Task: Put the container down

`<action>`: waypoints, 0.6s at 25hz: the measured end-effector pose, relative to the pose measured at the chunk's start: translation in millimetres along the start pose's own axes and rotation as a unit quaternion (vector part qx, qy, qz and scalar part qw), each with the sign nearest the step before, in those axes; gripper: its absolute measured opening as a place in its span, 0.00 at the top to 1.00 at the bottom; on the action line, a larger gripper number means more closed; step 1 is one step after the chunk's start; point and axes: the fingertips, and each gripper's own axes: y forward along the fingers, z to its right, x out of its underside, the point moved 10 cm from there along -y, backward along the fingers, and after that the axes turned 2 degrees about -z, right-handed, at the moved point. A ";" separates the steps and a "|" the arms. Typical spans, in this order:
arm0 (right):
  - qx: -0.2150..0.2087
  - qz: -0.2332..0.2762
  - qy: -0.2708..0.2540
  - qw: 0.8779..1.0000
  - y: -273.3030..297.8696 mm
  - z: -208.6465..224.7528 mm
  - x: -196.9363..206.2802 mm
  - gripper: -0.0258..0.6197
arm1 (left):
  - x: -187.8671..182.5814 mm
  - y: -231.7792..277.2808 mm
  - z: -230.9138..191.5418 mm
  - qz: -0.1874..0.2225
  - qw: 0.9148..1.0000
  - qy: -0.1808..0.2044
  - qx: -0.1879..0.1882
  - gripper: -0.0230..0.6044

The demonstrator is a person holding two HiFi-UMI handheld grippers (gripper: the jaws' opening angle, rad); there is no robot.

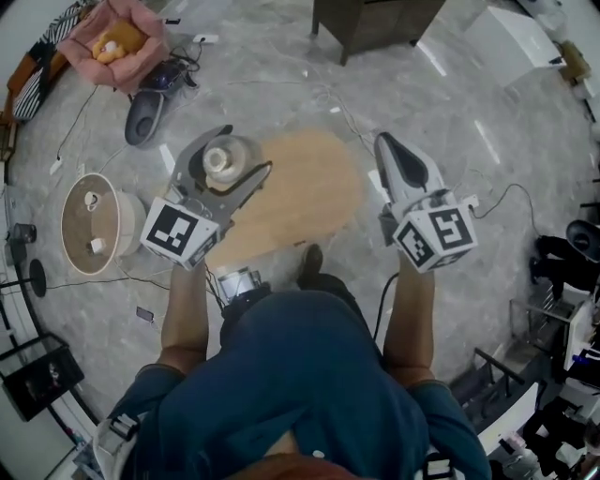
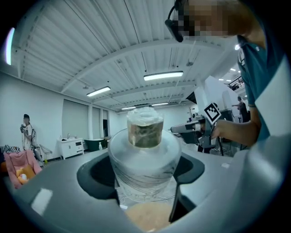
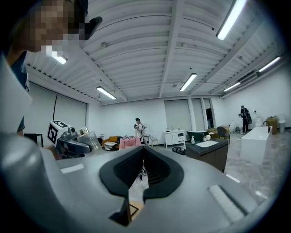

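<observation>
A clear round container (image 1: 223, 161) with a pale lid sits between the jaws of my left gripper (image 1: 242, 155), which is shut on its body. It hangs in the air above the left edge of a light wooden tabletop (image 1: 305, 192). In the left gripper view the container (image 2: 144, 159) fills the gap between the dark pads (image 2: 93, 175), its lid pointing away from the camera. My right gripper (image 1: 384, 142) hovers over the tabletop's right edge. Its jaws meet with nothing between them, as the right gripper view (image 3: 142, 152) shows.
Grey marble floor lies all around. A pink seat with a soft toy (image 1: 117, 37) and a dark floor appliance (image 1: 145, 117) are at the far left. A round wooden bin (image 1: 89, 223) stands left, a dark cabinet (image 1: 375, 23) ahead, a white tub (image 1: 516, 37) far right. Cables trail on the floor.
</observation>
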 end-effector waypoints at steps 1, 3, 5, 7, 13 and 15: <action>0.003 -0.001 0.007 1.000 -0.5 9.4 4.4 0.94 | 2.4 11.3 0.2 -0.001 1.000 0.001 0.003 0.43; 0.009 -0.005 0.019 1.000 0.4 25.8 13.6 0.94 | 7.5 32.3 -1.9 0.005 1.000 0.008 0.007 0.43; 0.013 -0.011 0.032 0.999 1.7 39.0 25.0 0.94 | 15.7 50.4 -4.0 -0.001 1.000 0.009 0.014 0.43; 0.016 -0.019 0.044 0.999 2.3 48.8 37.9 0.94 | 25.8 65.9 -5.4 -0.009 1.000 0.001 0.015 0.43; 0.027 -0.041 0.067 0.997 1.6 67.9 66.7 0.94 | 57.0 104.7 -14.6 -0.023 0.999 -0.011 0.018 0.43; 0.030 -0.049 0.072 0.996 0.0 73.6 75.8 0.94 | 69.3 118.9 -16.2 -0.031 0.999 -0.015 0.019 0.43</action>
